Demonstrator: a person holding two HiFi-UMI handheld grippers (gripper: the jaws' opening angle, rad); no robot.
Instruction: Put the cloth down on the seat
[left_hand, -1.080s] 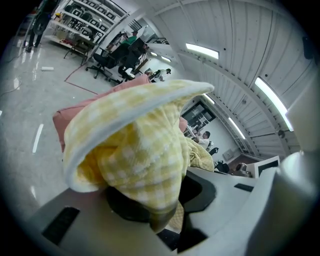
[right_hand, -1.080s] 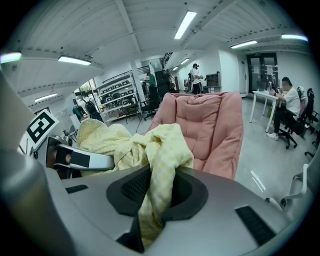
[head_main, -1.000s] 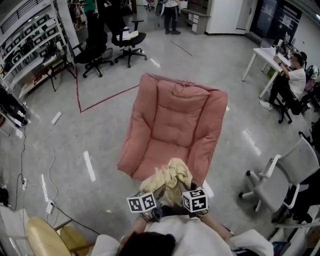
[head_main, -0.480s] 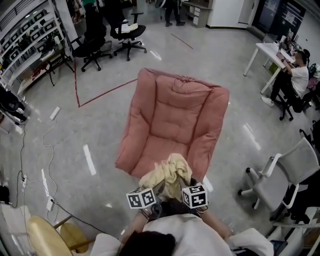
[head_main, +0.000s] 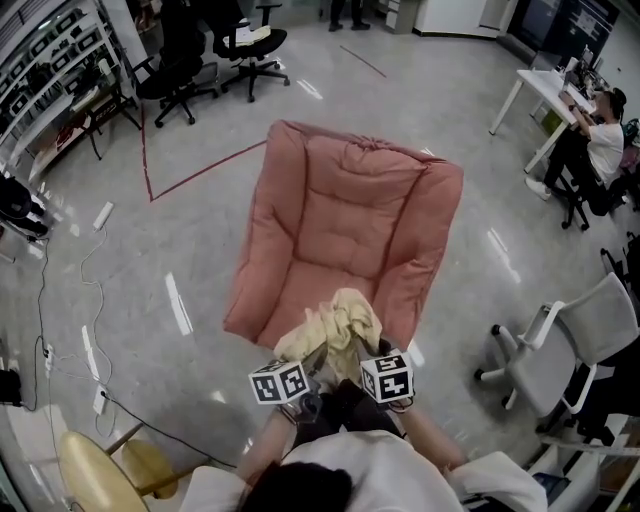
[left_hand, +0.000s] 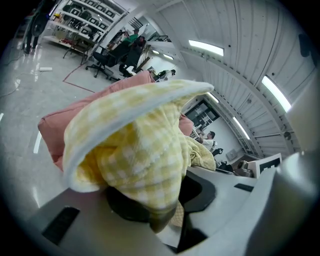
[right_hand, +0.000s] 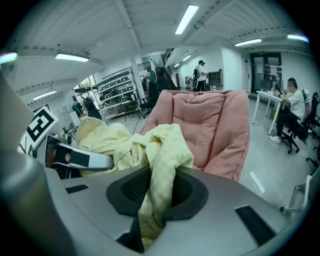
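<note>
You hold the cloth (head_main: 338, 322) in both claws. Your left gripper (head_main: 312, 362) pinches a thick wad of it, and your right gripper (head_main: 352, 358) clamps narrow on a thinner fold. The cloth is pale yellow with small white checks and a plain white hem, crumpled into a loose bunch between the two grippers. It sits at 6 o'clock of the pink seat (head_main: 305, 295), over its front edge. You cannot tell whether it touches the cushion.
</note>
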